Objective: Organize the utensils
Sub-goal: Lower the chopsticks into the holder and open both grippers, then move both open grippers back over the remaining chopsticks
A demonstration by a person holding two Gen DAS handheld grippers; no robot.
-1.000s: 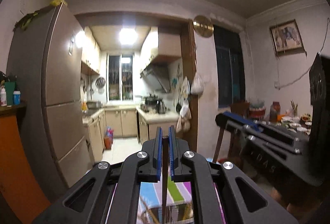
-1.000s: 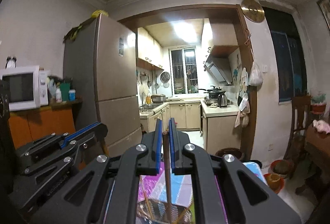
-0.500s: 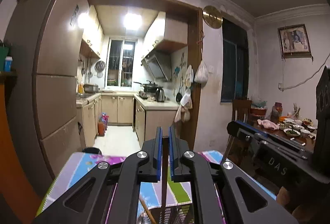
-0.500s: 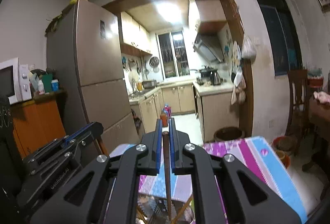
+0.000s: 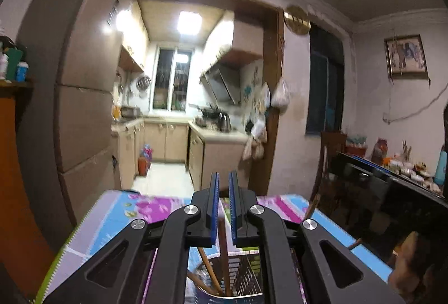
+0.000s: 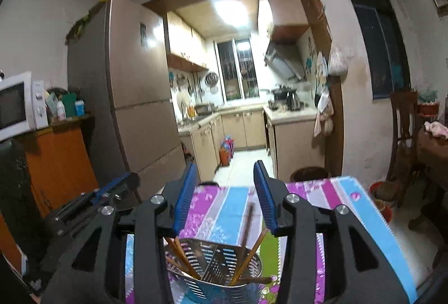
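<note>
A perforated steel utensil holder (image 6: 215, 267) stands on the striped tablecloth (image 6: 224, 208) and holds several wooden chopsticks. My right gripper (image 6: 225, 186) is open above it; a brown chopstick (image 6: 247, 222) drops blurred between its jaws into the holder. My left gripper (image 5: 223, 189) has its jaws narrowly apart around a brown chopstick (image 5: 224, 250) that stands in the holder (image 5: 232, 278) below. The left gripper also shows at the left of the right wrist view (image 6: 112, 192), and the right gripper at the right of the left wrist view (image 5: 364, 180).
The table's far edge faces a kitchen doorway. A tall fridge (image 6: 134, 96) and an orange cabinet (image 6: 56, 158) with a microwave (image 6: 14, 105) stand to the left. A wooden chair (image 6: 403, 130) and a dining table with dishes (image 5: 406, 166) are to the right.
My right gripper has opened and let go of its chopstick, which falls into the holder. My left gripper's jaws have parted slightly. Both grippers tilted down toward the table.
</note>
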